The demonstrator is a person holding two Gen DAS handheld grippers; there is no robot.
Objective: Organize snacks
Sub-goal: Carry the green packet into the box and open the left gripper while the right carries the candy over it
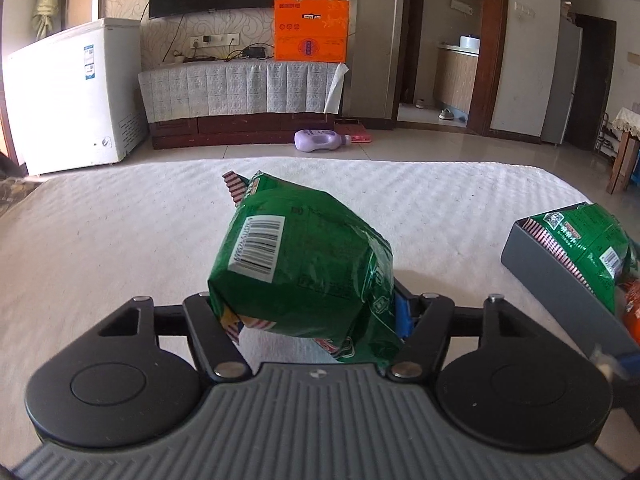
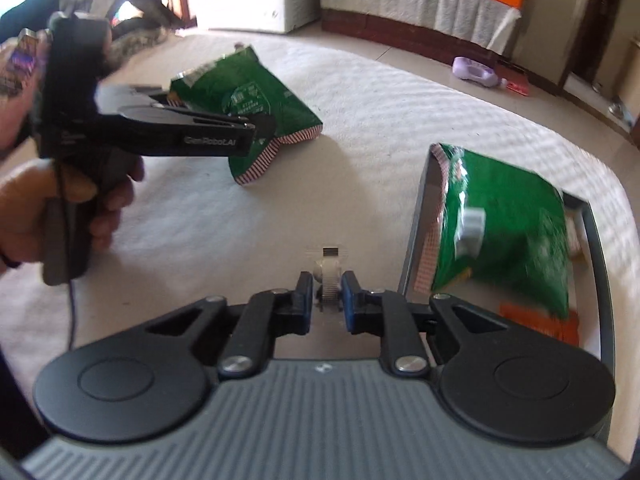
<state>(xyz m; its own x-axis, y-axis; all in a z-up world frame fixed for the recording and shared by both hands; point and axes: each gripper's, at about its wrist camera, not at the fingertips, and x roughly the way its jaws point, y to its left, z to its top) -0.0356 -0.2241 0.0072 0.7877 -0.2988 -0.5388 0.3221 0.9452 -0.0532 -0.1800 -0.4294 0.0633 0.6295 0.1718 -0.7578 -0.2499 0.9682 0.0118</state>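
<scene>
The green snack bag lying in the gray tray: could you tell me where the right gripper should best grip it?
Probably at the striped crimped seam along the green snack bag edge nearest the gray tray wall, coming from above. The seam is flat and thin; the body looks puffy and slippery.

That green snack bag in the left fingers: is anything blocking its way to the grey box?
Nothing visible: only bare white tablecloth lies between the green snack bag and the grey box, which already holds another green bag.
</scene>
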